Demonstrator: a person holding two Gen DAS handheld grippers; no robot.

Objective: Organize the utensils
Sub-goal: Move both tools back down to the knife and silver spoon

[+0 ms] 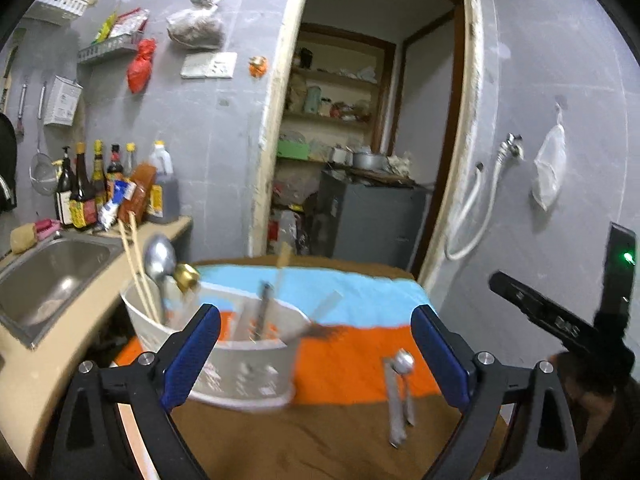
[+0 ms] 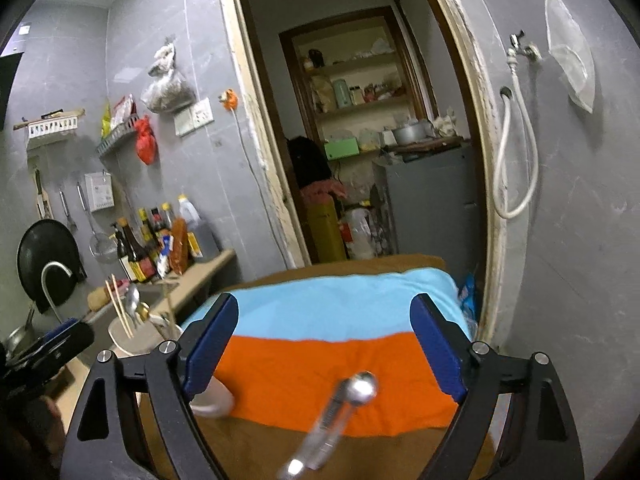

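- Both claws gape empty: right claw (image 2: 326, 354) over the metal scoop (image 2: 334, 412), left claw (image 1: 316, 356) by the white holder (image 1: 224, 356).
- Scoop lies on the cloth-covered worktop (image 2: 320, 360) (blurred, likely light, stiff, slippery).
- Pinch its flat handle mid-length.

A brown counter (image 1: 304, 440) carries an orange-and-blue cloth (image 1: 352, 364), a white utensil holder (image 1: 224, 360) and a metal scoop (image 1: 400, 392).

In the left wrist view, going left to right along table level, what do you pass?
Sink → chopsticks → ladle → white utensil holder → metal scoop lying on the cloth → the right gripper at the frame edge.
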